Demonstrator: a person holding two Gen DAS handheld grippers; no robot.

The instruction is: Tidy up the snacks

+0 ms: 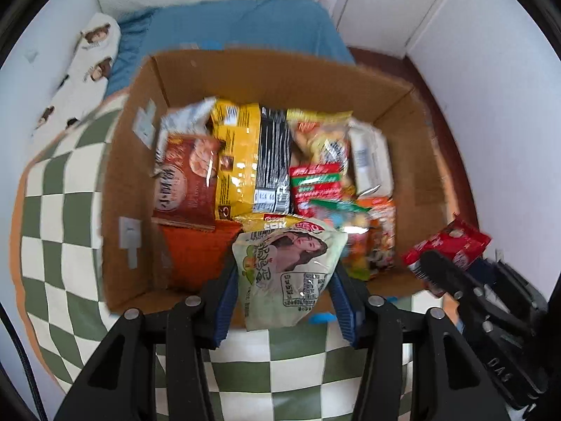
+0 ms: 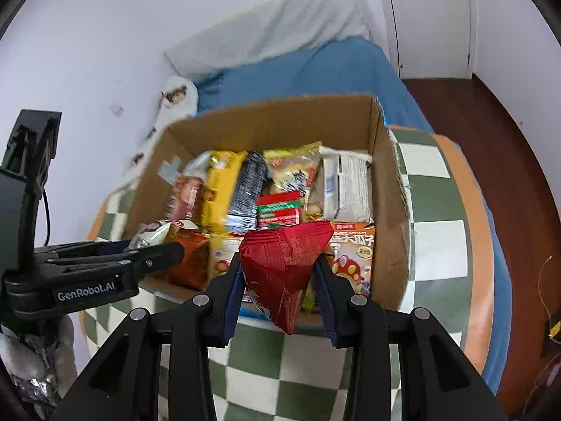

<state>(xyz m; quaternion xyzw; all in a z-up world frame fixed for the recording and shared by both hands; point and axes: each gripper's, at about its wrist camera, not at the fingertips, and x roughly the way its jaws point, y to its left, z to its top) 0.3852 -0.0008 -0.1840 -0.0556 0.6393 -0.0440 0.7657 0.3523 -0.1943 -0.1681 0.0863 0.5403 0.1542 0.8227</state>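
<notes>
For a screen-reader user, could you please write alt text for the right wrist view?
The right gripper pinches a red snack packet over the near edge of an open cardboard box packed with snack packets, set on a green-and-white checked blanket. At left, the left gripper holds a pale packet.

the cardboard box (image 1: 196, 70) looks matt and rough at its torn rim. the snack packets (image 1: 245, 161) are glossy plastic film. the checked blanket (image 1: 63, 210) is soft matt cloth. the floor (image 2: 508, 161) is polished dark wood.
</notes>
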